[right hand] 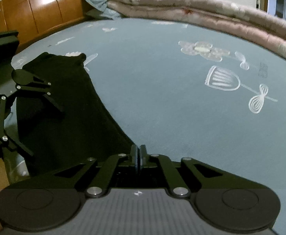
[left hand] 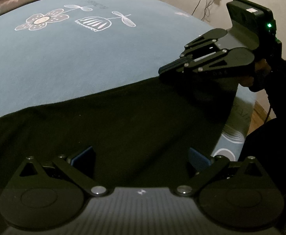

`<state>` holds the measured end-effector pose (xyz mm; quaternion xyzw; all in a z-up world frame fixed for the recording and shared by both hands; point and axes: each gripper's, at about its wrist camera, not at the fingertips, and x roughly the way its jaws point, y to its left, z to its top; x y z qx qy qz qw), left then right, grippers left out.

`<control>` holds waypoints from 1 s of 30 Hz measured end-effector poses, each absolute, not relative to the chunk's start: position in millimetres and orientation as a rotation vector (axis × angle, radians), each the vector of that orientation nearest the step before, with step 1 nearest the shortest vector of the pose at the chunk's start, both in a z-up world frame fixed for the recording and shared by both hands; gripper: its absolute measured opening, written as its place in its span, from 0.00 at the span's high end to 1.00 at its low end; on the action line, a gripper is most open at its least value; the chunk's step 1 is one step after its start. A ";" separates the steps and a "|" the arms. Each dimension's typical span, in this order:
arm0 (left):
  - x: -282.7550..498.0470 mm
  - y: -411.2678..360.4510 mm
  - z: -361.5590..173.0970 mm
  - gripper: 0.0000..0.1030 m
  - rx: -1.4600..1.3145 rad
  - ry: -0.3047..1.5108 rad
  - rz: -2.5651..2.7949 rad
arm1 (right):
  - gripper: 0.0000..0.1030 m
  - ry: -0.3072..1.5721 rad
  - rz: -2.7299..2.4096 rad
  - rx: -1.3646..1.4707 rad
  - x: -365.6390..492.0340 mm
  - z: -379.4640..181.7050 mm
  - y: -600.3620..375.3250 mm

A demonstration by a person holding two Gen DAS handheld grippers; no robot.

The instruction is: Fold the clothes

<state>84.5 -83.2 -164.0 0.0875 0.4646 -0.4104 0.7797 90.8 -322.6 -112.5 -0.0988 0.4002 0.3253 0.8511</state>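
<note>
On the bed, near its front edge: a dark garment is spread flat, and both grippers work over it.
Bed [right hand: 162, 98]: wide, covered by a blue-grey sheet with white flower drawings; it carries everything.
Folded quilt [right hand: 201, 13]: pink, along the far edge of the bed, well apart from the garment.
Headboard [right hand: 41, 9]: brown wood, at the far left corner in the right wrist view.
Black garment [left hand: 113, 121]: it lies along the front edge of the bed, one long border straight against the sheet; the details of its shape are hard to read because the cloth is very dark.
Handling: I judge it soft, light and limp, not slippery; it will sag and wrinkle if lifted from one point only, so it is best taken by two corners or along one border.
Left gripper [left hand: 141, 158]: jaws stand wide apart above the cloth, pinching nothing.
Right gripper [right hand: 138, 156]: jaws are closed together at the garment's border near the front edge; whether cloth is caught between them I cannot tell.
</note>
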 end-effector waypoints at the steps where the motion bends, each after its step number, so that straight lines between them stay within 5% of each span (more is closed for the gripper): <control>1: 84.5 -82.7 -163.5 0.01 0.186 1.001 -0.890 | 0.90 0.848 0.692 -0.227 91.2 -112.5 -319.8; 6: 85.4 -80.5 -162.1 0.01 0.181 0.996 -0.887 | 0.90 0.875 0.709 -0.285 93.5 -119.5 -310.5; 8: 85.0 -79.5 -161.5 0.01 0.179 0.995 -0.888 | 0.99 0.857 0.704 -0.283 90.1 -118.1 -310.8; 20: 86.2 -84.7 -160.8 0.01 0.180 0.995 -0.897 | 0.98 0.842 0.641 -0.235 96.5 -126.0 -319.0; 27: 83.2 -82.0 -148.6 0.01 0.168 0.957 -0.913 | 0.84 0.746 0.557 -0.193 84.1 -92.9 -324.2; 30: 83.1 -78.9 -145.1 0.01 0.215 0.950 -0.869 | 0.57 0.727 0.536 -0.109 74.1 -81.9 -320.0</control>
